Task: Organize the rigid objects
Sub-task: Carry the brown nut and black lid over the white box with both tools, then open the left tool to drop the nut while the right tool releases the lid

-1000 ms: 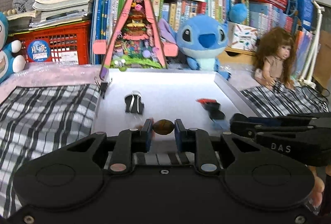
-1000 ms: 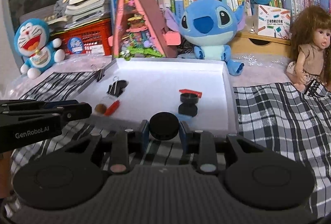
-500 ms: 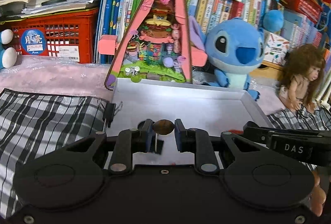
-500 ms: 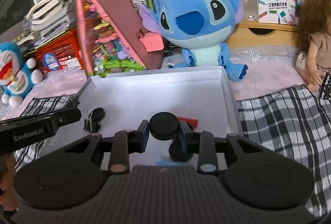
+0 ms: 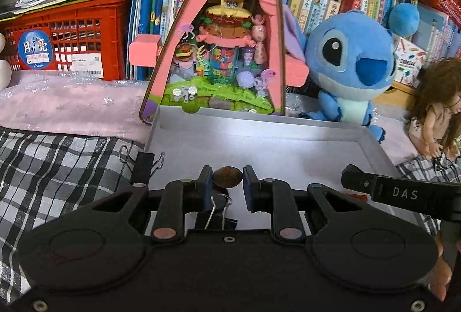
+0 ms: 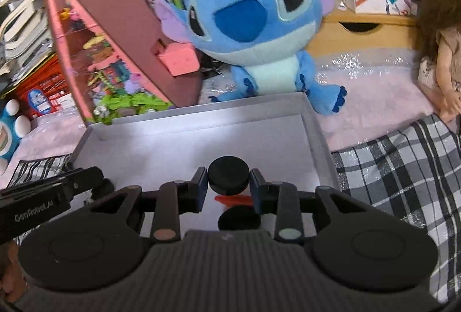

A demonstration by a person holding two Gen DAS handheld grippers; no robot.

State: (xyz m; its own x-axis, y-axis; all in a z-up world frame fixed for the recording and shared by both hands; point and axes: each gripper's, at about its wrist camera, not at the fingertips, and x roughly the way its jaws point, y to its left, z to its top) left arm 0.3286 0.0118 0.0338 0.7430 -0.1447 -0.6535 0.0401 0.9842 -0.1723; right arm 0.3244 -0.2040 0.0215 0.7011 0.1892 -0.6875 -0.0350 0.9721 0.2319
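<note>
My left gripper (image 5: 227, 178) is shut on a small brown oval piece (image 5: 227, 176) and holds it over the white tray (image 5: 288, 150). A black binder clip (image 5: 216, 218) lies in the tray just under the fingers. My right gripper (image 6: 229, 179) is shut on a black round cap (image 6: 229, 179) above the same tray (image 6: 178, 150). Below it in the tray lie a red piece (image 6: 233, 199) and another black round piece (image 6: 239, 221). Each gripper shows at the edge of the other's view.
A second binder clip (image 5: 142, 166) is clipped on the tray's left rim. Behind the tray stand a pink triangular toy house (image 5: 224, 52), a blue Stitch plush (image 6: 253, 24) and a doll (image 5: 435, 110). Checked cloth (image 6: 403, 168) lies on both sides.
Both grippers have moved forward over the tray with their pieces still held. The toys behind the tray look larger and closer.
</note>
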